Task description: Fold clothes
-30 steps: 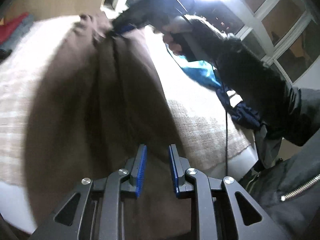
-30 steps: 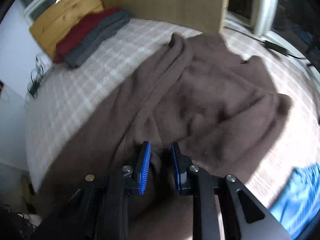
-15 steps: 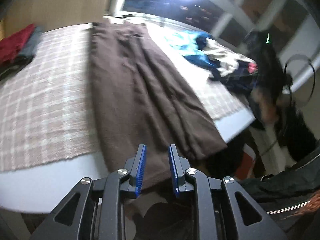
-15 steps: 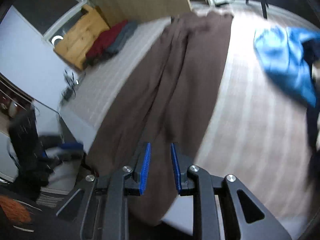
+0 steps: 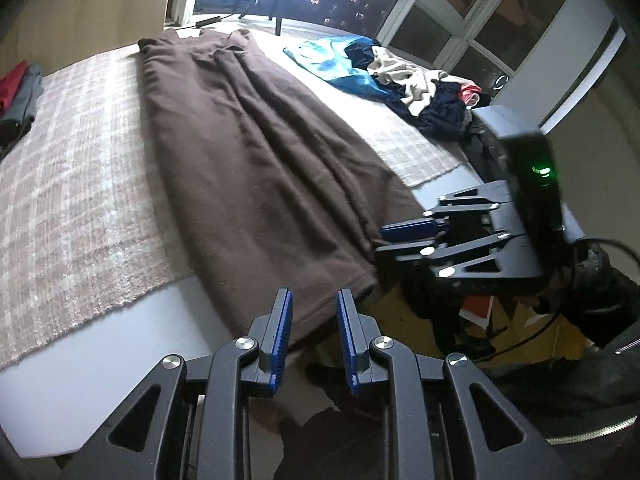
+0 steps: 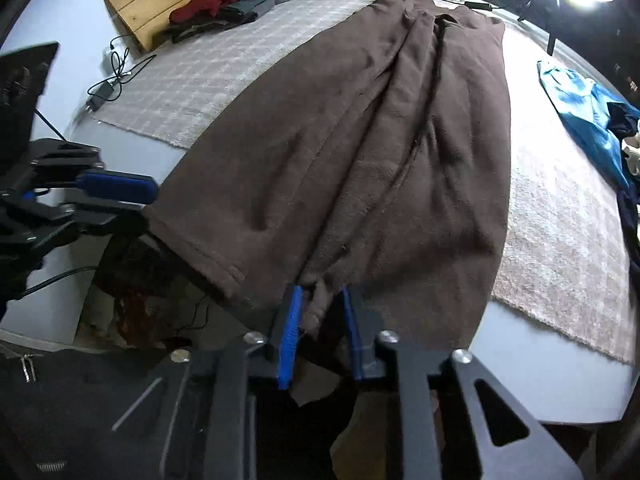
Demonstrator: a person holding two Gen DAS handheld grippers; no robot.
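Your brown garment (image 5: 248, 152) lies lengthwise down the bed (image 5: 80, 184), creased, its hem hanging over the edge; your right gripper (image 6: 320, 320) has just been closing on that hem; your left gripper (image 5: 314, 328) stands apart, empty.

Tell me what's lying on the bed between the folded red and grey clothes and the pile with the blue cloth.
The long brown garment lies stretched between them on the checked bedcover, with bare cover on either side. The left wrist view shows it best.
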